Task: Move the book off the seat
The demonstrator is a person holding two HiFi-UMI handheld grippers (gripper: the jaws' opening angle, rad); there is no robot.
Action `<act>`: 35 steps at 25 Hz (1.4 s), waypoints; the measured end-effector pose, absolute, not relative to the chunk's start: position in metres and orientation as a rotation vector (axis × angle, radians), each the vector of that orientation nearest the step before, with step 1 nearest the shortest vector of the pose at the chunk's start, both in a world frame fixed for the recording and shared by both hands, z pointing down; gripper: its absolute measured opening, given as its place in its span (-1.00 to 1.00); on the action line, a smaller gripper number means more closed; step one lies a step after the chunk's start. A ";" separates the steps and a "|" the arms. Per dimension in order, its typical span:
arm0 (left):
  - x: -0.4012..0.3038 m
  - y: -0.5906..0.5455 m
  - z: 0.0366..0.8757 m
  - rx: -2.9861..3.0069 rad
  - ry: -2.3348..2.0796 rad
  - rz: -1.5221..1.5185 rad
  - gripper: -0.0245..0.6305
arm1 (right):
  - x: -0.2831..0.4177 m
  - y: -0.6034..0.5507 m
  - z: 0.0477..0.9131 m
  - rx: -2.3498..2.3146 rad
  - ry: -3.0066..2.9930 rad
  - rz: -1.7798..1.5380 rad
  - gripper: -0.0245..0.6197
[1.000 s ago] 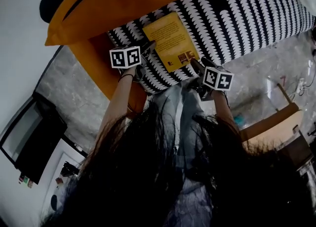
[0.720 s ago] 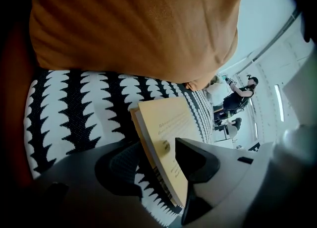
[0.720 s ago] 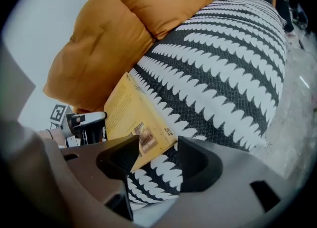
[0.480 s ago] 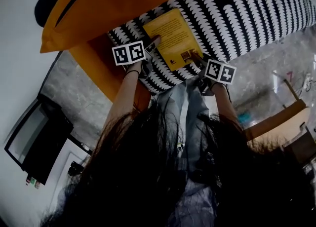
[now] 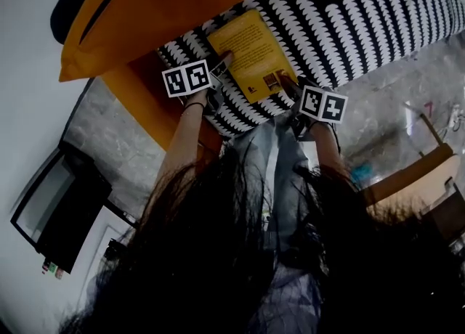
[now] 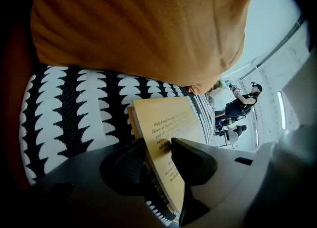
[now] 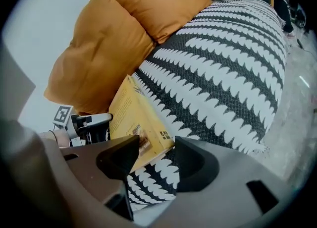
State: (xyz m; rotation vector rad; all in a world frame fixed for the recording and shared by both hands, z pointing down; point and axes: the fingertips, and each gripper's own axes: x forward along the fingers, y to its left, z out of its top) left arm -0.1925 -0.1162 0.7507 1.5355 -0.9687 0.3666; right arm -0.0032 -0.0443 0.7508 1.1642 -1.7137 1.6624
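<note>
Grasp step. Book [image 5: 251, 53] lies on the striped seat [image 5: 363, 20], top centre of the head view. My left claw [image 6: 158, 147] has just been closing and now pinches the book's left edge. My right claw [image 7: 156, 150] gapes wide with the book's lower corner between its jaws, not gripped. Next, I reckon: close right, lift level, carry clear.

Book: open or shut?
Shut. The book lies on the seat, one cover facing up, its pages stacked tight under it.
</note>
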 end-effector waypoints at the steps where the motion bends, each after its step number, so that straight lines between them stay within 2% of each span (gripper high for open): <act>1: -0.192 -0.116 0.749 1.545 -0.974 0.368 -0.43 | -0.004 -0.044 0.749 1.164 -1.715 1.652 -0.19; 15: -0.168 -0.116 0.702 1.633 -0.979 0.327 -0.43 | 0.020 -0.038 0.705 1.235 -1.812 1.563 -0.20; 28: -0.093 -0.129 0.566 1.906 -0.949 0.341 -0.43 | 0.085 -0.024 0.591 1.394 -1.943 1.535 -0.21; 35: -0.053 -0.110 0.527 1.975 -0.953 0.340 -0.43 | 0.120 -0.002 0.561 1.443 -1.996 1.509 -0.22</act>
